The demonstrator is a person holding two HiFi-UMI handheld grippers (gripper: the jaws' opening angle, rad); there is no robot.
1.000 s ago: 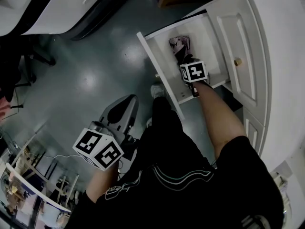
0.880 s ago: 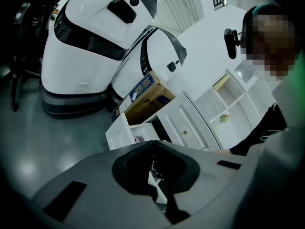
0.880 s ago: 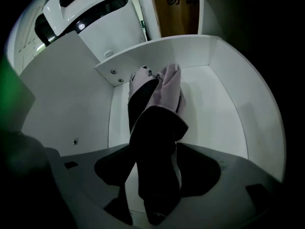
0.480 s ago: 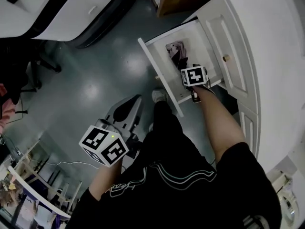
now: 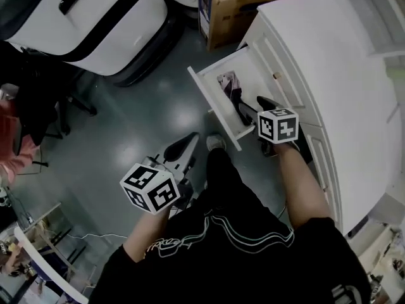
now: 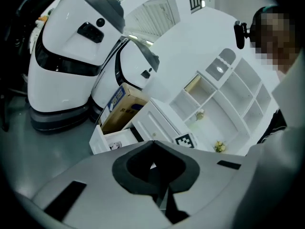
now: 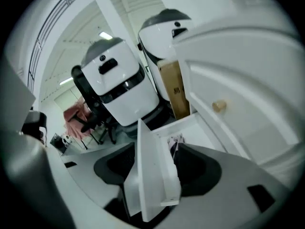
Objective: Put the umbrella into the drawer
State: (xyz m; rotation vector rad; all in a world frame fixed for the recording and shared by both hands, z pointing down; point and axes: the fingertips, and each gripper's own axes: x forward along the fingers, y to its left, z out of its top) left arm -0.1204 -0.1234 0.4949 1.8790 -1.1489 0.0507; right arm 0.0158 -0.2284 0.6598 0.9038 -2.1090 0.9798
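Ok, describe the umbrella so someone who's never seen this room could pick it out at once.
Find the big white cabinet on the right of the head view, then its one pulled-out drawer down near the floor. Lying inside is the umbrella, a folded bundle, pale and pink-patterned at one end and dark at the other, the only patterned thing against that plain white drawer.

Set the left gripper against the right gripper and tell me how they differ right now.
The left gripper has its jaws together with nothing between them; the right gripper has its jaws wide apart. The left gripper hangs over the floor, while the right gripper is above the open drawer, whose front panel shows between its jaws. Both hold nothing, and the umbrella lies in the drawer.
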